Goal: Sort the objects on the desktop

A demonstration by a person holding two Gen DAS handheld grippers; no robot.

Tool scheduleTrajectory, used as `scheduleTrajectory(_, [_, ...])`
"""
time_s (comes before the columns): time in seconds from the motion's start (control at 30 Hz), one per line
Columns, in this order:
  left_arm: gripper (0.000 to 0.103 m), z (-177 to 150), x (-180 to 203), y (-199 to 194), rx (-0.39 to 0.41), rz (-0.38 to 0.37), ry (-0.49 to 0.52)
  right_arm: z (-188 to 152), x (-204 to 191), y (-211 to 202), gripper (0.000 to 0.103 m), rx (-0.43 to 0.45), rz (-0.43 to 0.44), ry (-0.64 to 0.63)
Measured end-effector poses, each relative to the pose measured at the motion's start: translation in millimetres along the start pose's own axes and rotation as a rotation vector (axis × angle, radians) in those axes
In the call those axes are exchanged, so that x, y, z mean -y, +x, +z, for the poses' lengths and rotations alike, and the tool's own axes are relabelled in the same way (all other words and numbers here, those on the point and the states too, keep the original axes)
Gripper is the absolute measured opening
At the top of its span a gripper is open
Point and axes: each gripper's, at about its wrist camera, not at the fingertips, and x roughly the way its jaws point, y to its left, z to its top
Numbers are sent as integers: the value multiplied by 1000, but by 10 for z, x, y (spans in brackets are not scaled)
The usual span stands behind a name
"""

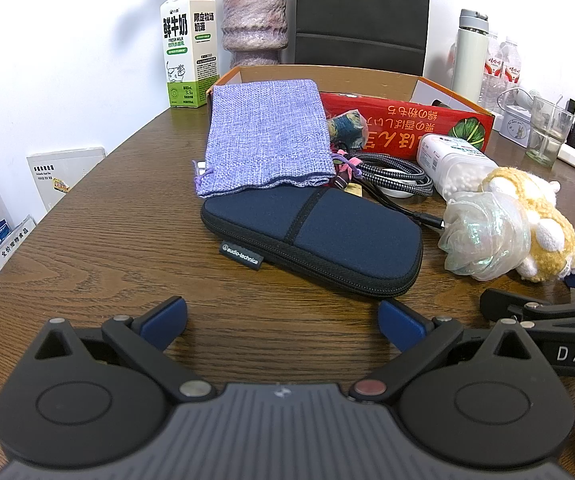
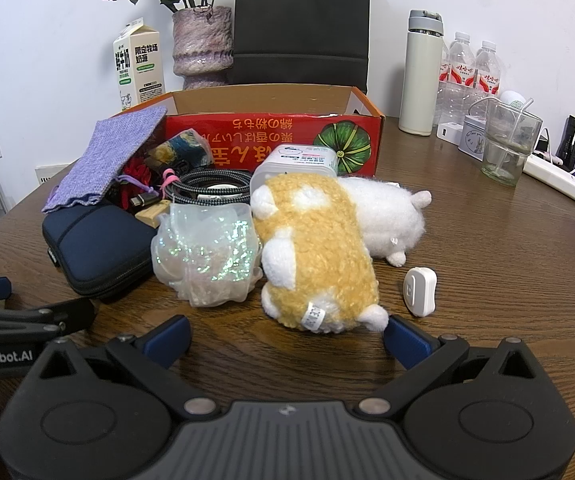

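A pile of objects lies on the wooden table in front of a red cardboard box (image 1: 427, 128) (image 2: 271, 140). A navy zip case (image 1: 315, 236) (image 2: 95, 252) lies nearest my left gripper (image 1: 283, 320), which stands open and empty just short of it. A purple woven pouch (image 1: 267, 136) (image 2: 107, 160) leans on the box. My right gripper (image 2: 287, 336) is open, its fingers either side of the near end of a yellow and white plush toy (image 2: 319, 248) (image 1: 535, 220). An iridescent bag (image 2: 203, 252) (image 1: 483, 236), braided cables (image 1: 395, 172) (image 2: 211, 188) and a white bottle (image 1: 455, 160) lie between.
A small white case (image 2: 419, 290) lies right of the plush. At the back stand a milk carton (image 1: 187, 52), a purple vase (image 1: 255, 20), a dark chair (image 2: 301, 20), a white flask (image 2: 421, 72), water bottles (image 2: 471, 76), a glass (image 2: 509, 148) and a power strip (image 2: 559, 178).
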Motion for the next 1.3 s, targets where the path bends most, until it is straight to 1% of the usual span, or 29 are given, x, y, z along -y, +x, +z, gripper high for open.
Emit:
scheduleTrajectory(0.8, [103, 0, -1, 0, 0, 0, 0, -4, 6, -2, 103, 0, 0, 0])
scheduleTrajectory(0.9, [103, 5, 27, 5, 0, 11, 0, -19, 18, 2, 103, 2, 6, 0])
scheduleTrajectory(0.93, [103, -2, 23, -5, 1, 2, 5, -34, 19, -9, 103, 5, 13, -5])
scheduleTrajectory(0.97, [103, -14, 11, -26, 6, -18, 25, -50, -8, -62, 102, 13, 24, -16])
scheduleTrajectory(1.0, [103, -35, -13, -69, 15, -39, 37, -64, -2, -107, 98, 25, 34, -20])
scheduleTrajectory(1.03, [103, -68, -33, -149, 39, -49, 20, -93, 10, -192, 97, 49, 47, -25])
scheduleTrajectory(1.1, [103, -82, -142, -283, 107, -101, -30, -125, 44, -388, 96, 129, 88, -29])
scheduleTrajectory(1.17, [103, -42, -203, -366, 135, -162, -66, -95, 67, -562, 93, 217, 154, -40])
scheduleTrajectory(1.2, [103, 2, -210, -381, 139, -182, -70, -61, 59, -609, 92, 247, 174, -46])
scheduleTrajectory(1.23, [103, 64, -185, -362, 138, -184, -69, 3, 44, -608, 91, 262, 180, -53])
scheduleTrajectory(1.27, [103, 129, -155, -318, 133, -170, -68, 51, 20, -594, 90, 274, 174, -64])
scheduleTrajectory(1.3, [103, 183, -141, -260, 118, -144, -73, 80, -1, -553, 87, 277, 158, -79])
